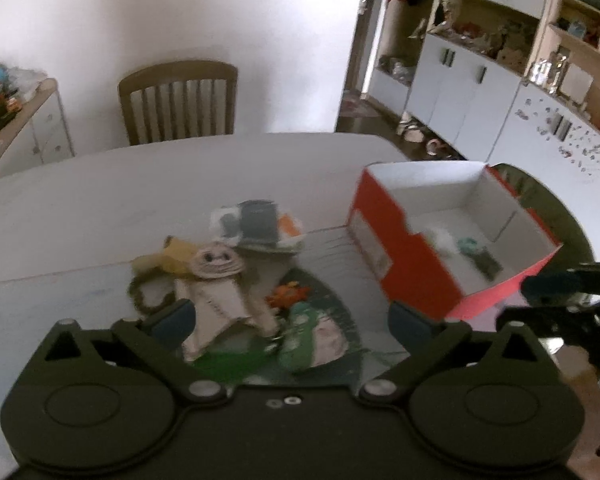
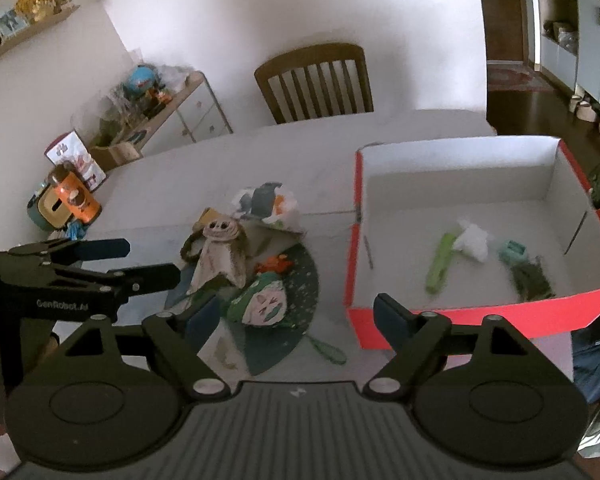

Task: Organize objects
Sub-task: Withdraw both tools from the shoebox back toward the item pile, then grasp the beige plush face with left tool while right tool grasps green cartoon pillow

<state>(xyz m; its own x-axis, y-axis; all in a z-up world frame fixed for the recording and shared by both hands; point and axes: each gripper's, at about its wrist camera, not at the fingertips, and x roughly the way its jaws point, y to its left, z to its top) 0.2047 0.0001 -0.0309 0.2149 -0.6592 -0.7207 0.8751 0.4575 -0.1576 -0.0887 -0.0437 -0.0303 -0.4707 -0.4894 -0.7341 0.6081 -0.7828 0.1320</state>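
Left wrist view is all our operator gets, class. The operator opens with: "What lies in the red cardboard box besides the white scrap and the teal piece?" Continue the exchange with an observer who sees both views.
Observer: A light green flat stick lies on the floor of the red cardboard box, beside the white crumpled scrap. The box's near wall hides it from you.
Operator: Is anything hidden below my tongs?
Observer: A small green mesh loop lies on the white table, by the edge of the dark green fan-shaped mat.
Operator: Is there anything at the table's far left?
Observer: An orange cylindrical container stands at that corner, outside your frame.
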